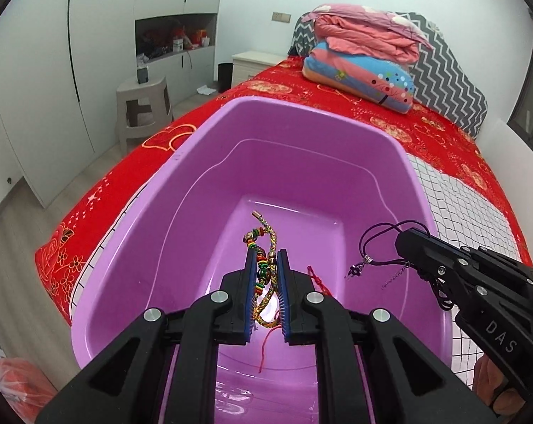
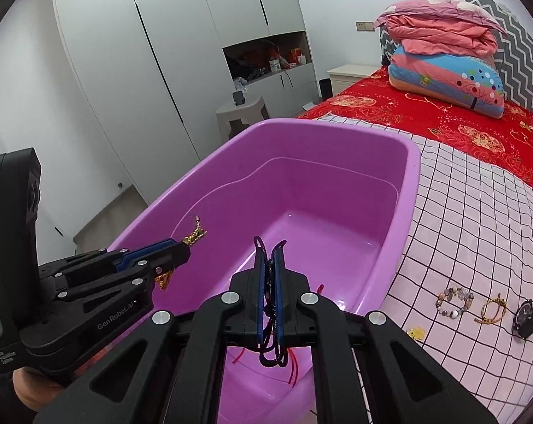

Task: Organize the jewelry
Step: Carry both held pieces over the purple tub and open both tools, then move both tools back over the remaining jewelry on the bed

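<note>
Left wrist view: left gripper point(image 1: 266, 275) is reaching in over the purple tub point(image 1: 195, 148), fingers clenching a gold braided bracelet point(image 1: 269, 247) with coloured beads. Its long axis is running 6 to 12 o'clock, clasp end sticking out toward 12. A red cord point(image 1: 266, 349) is dangling below it. At 3 o'clock the right gripper point(image 1: 402, 243) is coming in pointing toward 9, fingers grasping a dark cord necklace point(image 1: 376, 233), pendant hanging toward 6. The tub is sitting on a bed point(image 1: 100, 190) with a red cover; folded quilts point(image 1: 369, 53) at 1 o'clock.

Right wrist view: right gripper point(image 2: 270, 258) is angling down into the tub point(image 2: 411, 176), fingers pinching the necklace point(image 2: 271, 349), loops hanging toward 6. Left gripper point(image 2: 181, 247) at 9 o'clock, gripping the bracelet point(image 2: 195, 235). A checked sheet point(image 2: 478, 219) is covering the bed at 3 o'clock, carrying a beaded bracelet point(image 2: 454, 302), a gold bangle point(image 2: 492, 311) and a black watch point(image 2: 528, 318). White wardrobe point(image 2: 142, 53) at 11 o'clock.
</note>
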Action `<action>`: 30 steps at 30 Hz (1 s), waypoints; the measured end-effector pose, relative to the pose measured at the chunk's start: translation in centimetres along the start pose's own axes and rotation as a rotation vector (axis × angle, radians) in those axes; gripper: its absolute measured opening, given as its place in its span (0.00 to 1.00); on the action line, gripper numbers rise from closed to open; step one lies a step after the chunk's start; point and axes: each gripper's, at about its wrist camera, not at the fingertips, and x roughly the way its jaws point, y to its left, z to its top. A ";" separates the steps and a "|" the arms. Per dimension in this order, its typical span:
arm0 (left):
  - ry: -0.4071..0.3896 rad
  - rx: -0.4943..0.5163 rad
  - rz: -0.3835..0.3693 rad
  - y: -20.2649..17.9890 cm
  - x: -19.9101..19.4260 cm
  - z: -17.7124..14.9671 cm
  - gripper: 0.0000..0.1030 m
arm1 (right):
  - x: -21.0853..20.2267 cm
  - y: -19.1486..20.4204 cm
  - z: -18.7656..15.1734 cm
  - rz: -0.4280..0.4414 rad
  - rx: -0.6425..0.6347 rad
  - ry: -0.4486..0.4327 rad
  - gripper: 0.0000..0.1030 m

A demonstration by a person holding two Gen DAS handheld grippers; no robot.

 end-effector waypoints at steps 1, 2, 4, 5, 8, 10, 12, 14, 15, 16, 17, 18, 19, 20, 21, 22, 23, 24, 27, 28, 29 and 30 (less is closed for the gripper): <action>0.002 -0.001 0.004 0.0 0.1 0.0 0.12 | 0.3 -0.1 0.0 0.000 0.002 0.005 0.05; 0.002 -0.001 0.007 0.0 0.1 0.1 0.12 | 0.4 -0.1 0.0 -0.001 0.003 0.008 0.05; 0.007 -0.001 0.014 0.2 0.2 0.2 0.12 | 0.8 -0.2 0.1 -0.007 0.002 0.016 0.05; 0.010 -0.004 0.019 0.2 0.3 0.2 0.13 | 0.9 -0.3 0.1 -0.010 0.001 0.018 0.05; 0.016 -0.007 0.044 0.2 0.3 0.2 0.45 | 0.9 -0.5 -0.1 -0.037 0.002 0.021 0.13; -0.012 -0.012 0.069 0.2 -0.3 0.1 0.73 | 0.6 -0.8 -0.2 -0.053 0.004 0.010 0.31; -0.037 -0.013 0.081 0.3 -1.0 0.0 0.78 | 0.0 -1.2 -0.3 -0.063 0.004 -0.010 0.37; -0.039 -0.012 0.094 0.3 -1.3 0.1 0.83 | -0.4 -1.5 -0.4 -0.064 0.007 -0.018 0.37; -0.042 -0.021 0.100 0.5 -1.5 0.2 0.85 | -0.5 -1.7 -0.4 -0.064 0.011 -0.019 0.37; -0.043 -0.032 0.102 0.6 -1.6 0.2 0.85 | -0.7 -1.9 -0.4 -0.064 0.016 -0.022 0.38; -0.040 -0.040 0.100 0.7 -1.7 0.2 0.85 | -0.9 -2.0 -0.4 -0.064 0.019 -0.024 0.38; -0.034 -0.047 0.097 0.8 -1.7 0.2 0.85 | -1.1 -2.2 -0.4 -0.063 0.022 -0.026 0.38; -0.031 -0.051 0.096 0.9 -1.7 0.2 0.85 | -1.2 -2.3 -0.4 -0.064 0.024 -0.029 0.39; -0.029 -0.053 0.099 0.9 -1.7 0.1 0.85 | -1.4 -2.4 -0.4 -0.062 0.029 -0.032 0.39; -0.028 -0.053 0.101 0.8 -1.7 0.1 0.85 | -1.6 -2.6 -0.5 -0.058 0.034 -0.034 0.40; -0.027 -0.053 0.104 0.7 -1.8 0.1 0.85 | -1.6 -2.6 -0.5 -0.057 0.036 -0.033 0.40; -0.026 -0.053 0.104 0.7 -1.8 0.0 0.85 | -1.7 -2.6 -0.6 -0.056 0.035 -0.033 0.40; -0.026 -0.052 0.103 0.6 -1.9 -0.1 0.85 | -1.8 -2.6 -0.6 -0.055 0.032 -0.033 0.40; -0.028 -0.045 0.105 0.1 -2.2 -0.2 0.85 | -2.3 -2.8 -0.8 -0.053 0.038 -0.040 0.41; -0.030 -0.040 0.106 -0.1 -2.4 -0.2 0.85 | -2.4 -2.9 -1.0 -0.049 0.045 -0.041 0.41; -0.032 -0.036 0.109 -0.3 -2.6 -0.3 0.86 | -2.5 -3.1 -1.0 -0.047 0.049 -0.041 0.42; -0.034 -0.034 0.110 -0.4 -2.7 -0.4 0.86 | -2.7 -3.2 -1.0 -0.046 0.053 -0.043 0.43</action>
